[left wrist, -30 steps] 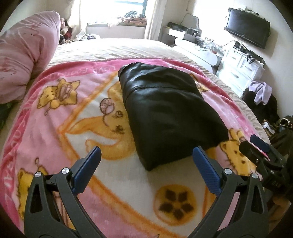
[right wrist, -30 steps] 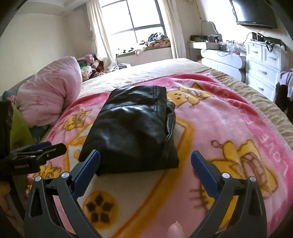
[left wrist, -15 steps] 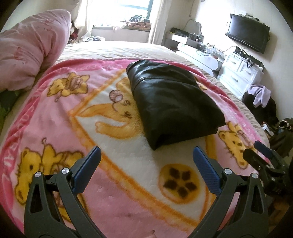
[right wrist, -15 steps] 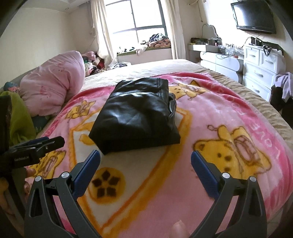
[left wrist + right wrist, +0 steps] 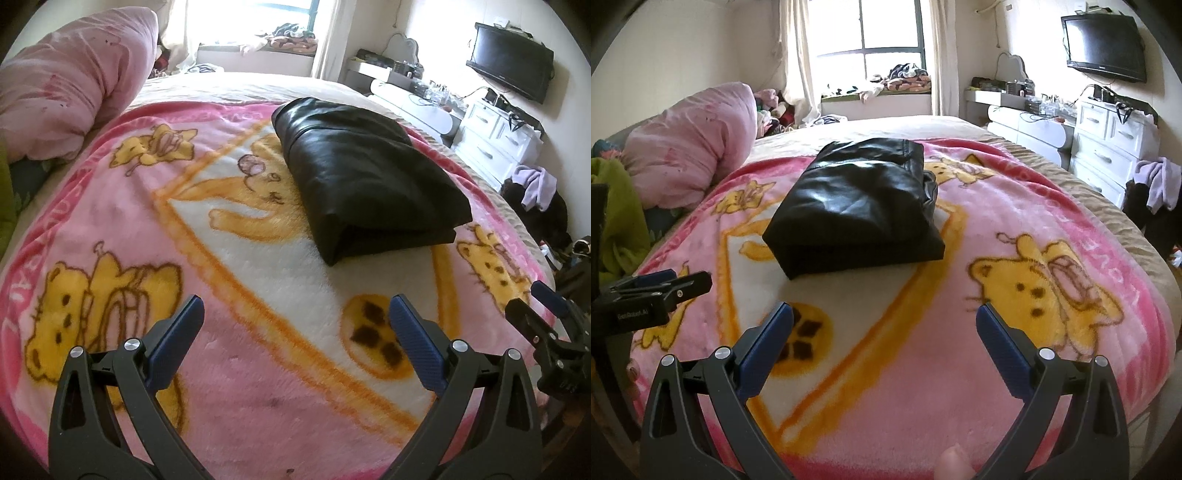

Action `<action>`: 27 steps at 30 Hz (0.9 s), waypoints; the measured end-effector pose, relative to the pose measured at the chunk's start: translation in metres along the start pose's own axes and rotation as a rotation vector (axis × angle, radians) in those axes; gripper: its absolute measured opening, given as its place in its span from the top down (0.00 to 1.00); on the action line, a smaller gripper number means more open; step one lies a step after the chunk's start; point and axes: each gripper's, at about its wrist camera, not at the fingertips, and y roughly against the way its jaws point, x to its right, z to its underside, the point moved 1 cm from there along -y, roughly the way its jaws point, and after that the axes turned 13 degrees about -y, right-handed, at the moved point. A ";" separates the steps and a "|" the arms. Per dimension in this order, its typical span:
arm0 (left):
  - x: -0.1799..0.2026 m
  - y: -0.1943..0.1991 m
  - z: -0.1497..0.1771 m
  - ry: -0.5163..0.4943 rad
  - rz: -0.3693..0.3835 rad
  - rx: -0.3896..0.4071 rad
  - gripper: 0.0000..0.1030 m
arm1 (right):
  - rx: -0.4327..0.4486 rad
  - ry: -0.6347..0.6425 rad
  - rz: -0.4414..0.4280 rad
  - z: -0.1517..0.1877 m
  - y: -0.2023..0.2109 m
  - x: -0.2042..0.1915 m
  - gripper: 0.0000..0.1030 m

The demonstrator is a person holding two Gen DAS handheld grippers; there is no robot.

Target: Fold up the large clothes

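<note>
A black leather-look garment [image 5: 365, 177] [image 5: 860, 206] lies folded into a thick rectangle on the pink cartoon blanket [image 5: 147, 229] [image 5: 1015, 221] in the middle of the bed. My left gripper [image 5: 295, 314] hangs open over the blanket's near edge, well short of the garment, nothing between its blue-padded fingers. My right gripper [image 5: 884, 321] is likewise open and empty, a good way in front of the garment. Each gripper shows at the other view's edge: the right gripper [image 5: 546, 317] and the left gripper [image 5: 661, 284].
A rolled pink duvet [image 5: 70, 81] [image 5: 698, 155] lies at the bed's left, with green cloth [image 5: 617, 221] beside it. White drawers [image 5: 1108, 140] and a wall TV [image 5: 1104, 40] stand to the right. Clothes [image 5: 535, 184] are heaped on the floor there.
Both grippers have drawn back from the folded garment toward the bed's near edge and risen a little; the garment stays still. Both stayed open.
</note>
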 end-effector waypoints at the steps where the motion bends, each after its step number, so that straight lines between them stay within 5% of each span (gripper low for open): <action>1: 0.000 0.000 0.001 -0.002 -0.003 -0.001 0.09 | 0.001 0.003 -0.003 0.000 0.000 0.000 0.04; 27: -0.003 0.005 0.003 -0.010 -0.028 0.000 0.09 | -0.019 0.027 -0.012 0.005 -0.003 -0.006 0.04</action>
